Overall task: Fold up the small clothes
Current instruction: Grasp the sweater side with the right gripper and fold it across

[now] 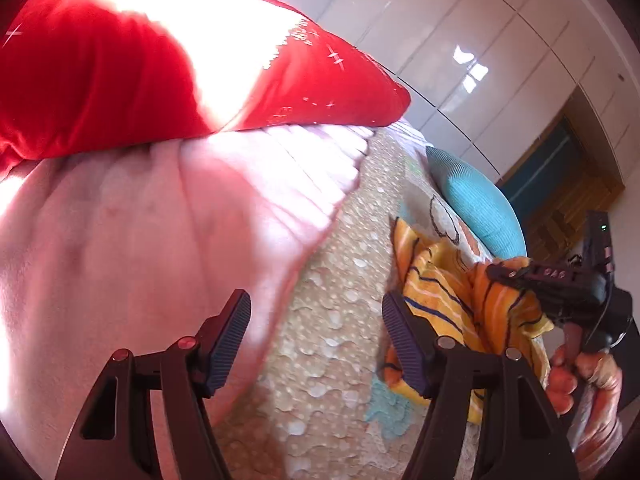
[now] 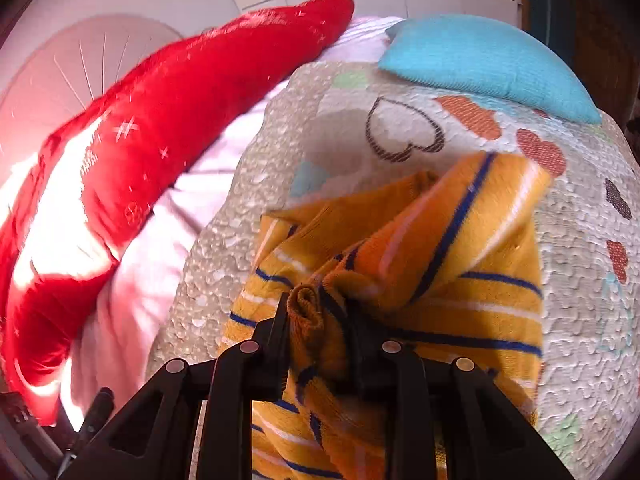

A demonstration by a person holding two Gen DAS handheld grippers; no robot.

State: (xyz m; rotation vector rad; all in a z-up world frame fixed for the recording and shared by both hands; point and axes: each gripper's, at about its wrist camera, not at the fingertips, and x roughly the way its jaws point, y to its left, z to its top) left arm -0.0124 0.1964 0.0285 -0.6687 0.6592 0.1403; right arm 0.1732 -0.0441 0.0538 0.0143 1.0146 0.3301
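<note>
A small yellow-orange garment with blue and white stripes [image 2: 440, 248] lies bunched on a quilted bedspread with heart prints [image 2: 400, 128]. My right gripper [image 2: 318, 316] is shut on a bunched edge of it and holds that part lifted. In the left wrist view the garment [image 1: 448, 292] is at the right, with the right gripper [image 1: 516, 276] on it and a hand on its handle. My left gripper [image 1: 316, 340] is open and empty above the bedspread [image 1: 332, 280], left of the garment.
A large red cushion [image 1: 100, 80] lies on a pink sheet [image 1: 140, 220] at the left; it also shows in the right wrist view [image 2: 180, 112]. A turquoise pillow [image 2: 492, 60] sits at the bed's far end. White wardrobe doors [image 1: 480, 40] stand behind.
</note>
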